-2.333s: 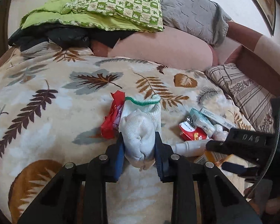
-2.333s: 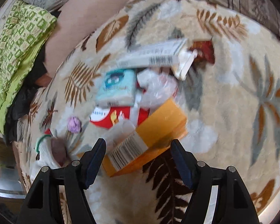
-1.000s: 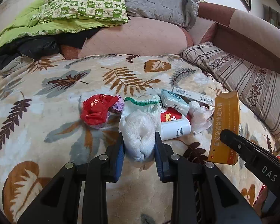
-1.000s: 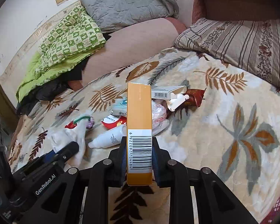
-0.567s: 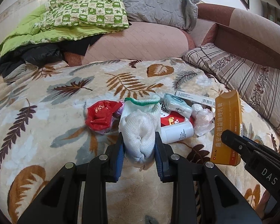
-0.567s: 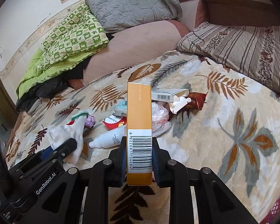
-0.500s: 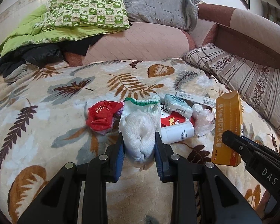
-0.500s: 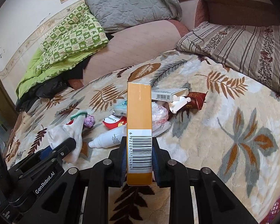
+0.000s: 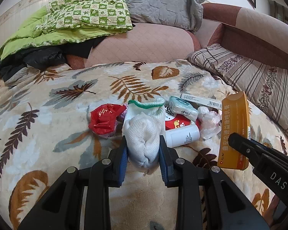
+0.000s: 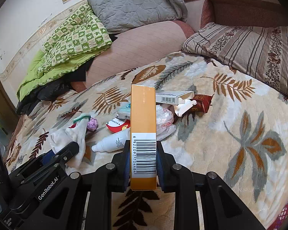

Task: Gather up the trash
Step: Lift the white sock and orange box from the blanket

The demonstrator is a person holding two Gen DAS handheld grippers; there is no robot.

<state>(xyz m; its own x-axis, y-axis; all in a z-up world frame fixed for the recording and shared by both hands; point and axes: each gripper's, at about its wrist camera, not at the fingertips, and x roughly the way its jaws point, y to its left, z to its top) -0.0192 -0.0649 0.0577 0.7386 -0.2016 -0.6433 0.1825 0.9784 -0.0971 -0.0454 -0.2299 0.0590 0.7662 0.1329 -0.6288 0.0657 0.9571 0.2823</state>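
Over the leaf-patterned blanket [image 9: 48,115], the left gripper [image 9: 144,151] pinches a white glove [image 9: 144,134] with a green cuff, and the right gripper [image 10: 143,159] clamps an upright orange box [image 10: 143,115]. More trash sits mid-blanket: a red wrapper [image 9: 103,118], white bottle [image 9: 182,135], and crumpled plastic [image 9: 209,121].

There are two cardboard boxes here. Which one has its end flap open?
The long white box lying on the blanket, its flap hanging open at the right end. The orange box, upright in the right tongs, looks closed.
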